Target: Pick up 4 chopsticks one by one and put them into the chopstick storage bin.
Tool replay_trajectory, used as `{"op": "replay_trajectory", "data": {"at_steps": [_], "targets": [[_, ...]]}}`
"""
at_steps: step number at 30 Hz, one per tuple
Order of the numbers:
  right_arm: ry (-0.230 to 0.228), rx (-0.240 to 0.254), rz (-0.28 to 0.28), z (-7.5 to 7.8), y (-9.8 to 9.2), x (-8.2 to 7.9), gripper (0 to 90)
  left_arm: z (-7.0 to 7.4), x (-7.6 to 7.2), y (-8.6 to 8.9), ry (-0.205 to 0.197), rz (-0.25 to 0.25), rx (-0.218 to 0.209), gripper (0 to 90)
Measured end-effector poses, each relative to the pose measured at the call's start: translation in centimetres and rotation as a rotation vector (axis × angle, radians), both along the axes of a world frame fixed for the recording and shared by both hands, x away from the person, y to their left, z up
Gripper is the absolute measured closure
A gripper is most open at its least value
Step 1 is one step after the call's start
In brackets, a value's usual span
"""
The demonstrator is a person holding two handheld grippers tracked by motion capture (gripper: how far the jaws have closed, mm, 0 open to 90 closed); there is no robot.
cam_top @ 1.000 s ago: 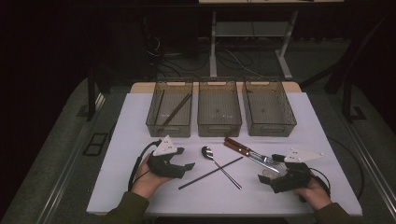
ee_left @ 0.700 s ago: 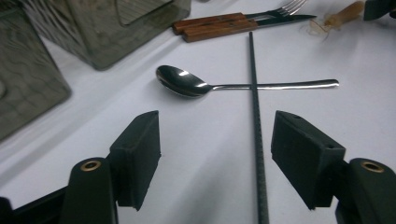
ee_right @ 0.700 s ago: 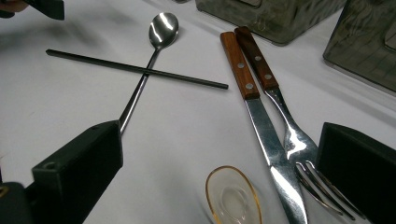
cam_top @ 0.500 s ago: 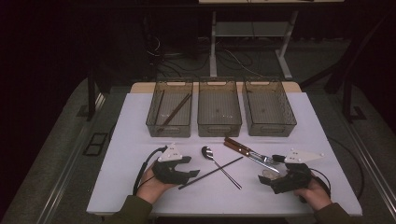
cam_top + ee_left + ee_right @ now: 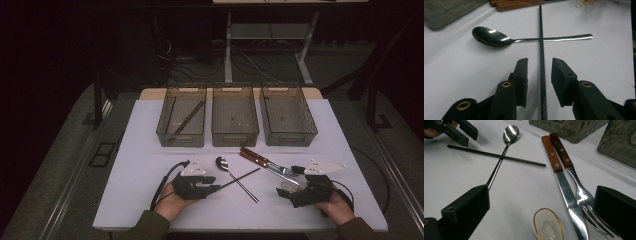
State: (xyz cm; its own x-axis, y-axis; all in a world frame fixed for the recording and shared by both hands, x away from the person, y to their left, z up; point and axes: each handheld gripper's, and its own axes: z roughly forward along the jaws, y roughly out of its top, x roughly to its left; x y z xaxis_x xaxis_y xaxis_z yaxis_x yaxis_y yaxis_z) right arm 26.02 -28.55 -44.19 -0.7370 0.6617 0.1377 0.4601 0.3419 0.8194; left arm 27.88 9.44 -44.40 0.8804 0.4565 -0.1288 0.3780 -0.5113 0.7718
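A black chopstick (image 5: 541, 75) lies on the white table, crossing over the handle of a steel spoon (image 5: 491, 37). My left gripper (image 5: 540, 63) straddles the chopstick's near end. Its jaws have just been closing, and a narrow gap still shows on each side of the stick. In the high view the left gripper (image 5: 212, 187) sits at the front left, the chopstick (image 5: 240, 178) running up to the right. My right gripper (image 5: 541, 195) stands open and low over a small glass dish (image 5: 548, 225), close to the tips of a wooden-handled knife (image 5: 559, 170) and fork (image 5: 574, 177).
Three grey see-through bins (image 5: 235, 135) stand in a row at the back of the table. The left bin (image 5: 165, 131) holds a brown chopstick (image 5: 187, 120). The table's front edge (image 5: 240, 229) runs just behind both hands.
My left gripper has slid to the right and lower, onto the black chopstick's end, and its jaws have narrowed around it. The right gripper has stayed put.
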Motion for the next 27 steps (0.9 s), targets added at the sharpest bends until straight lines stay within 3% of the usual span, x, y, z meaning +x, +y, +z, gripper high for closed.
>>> {"op": "replay_trajectory", "data": {"at_steps": [16, 27], "targets": [[-0.001, -0.002, 0.002, 0.0, 0.0, 0.0, 0.6, -0.9, 0.2, -0.8, 0.013, -0.025, 0.064, 75.3], [0.001, -0.004, 0.003, 0.0, 0.1, 0.0, 0.6, -0.9, 0.0, -1.1, -0.010, -0.030, 0.089, 80.6]]}}
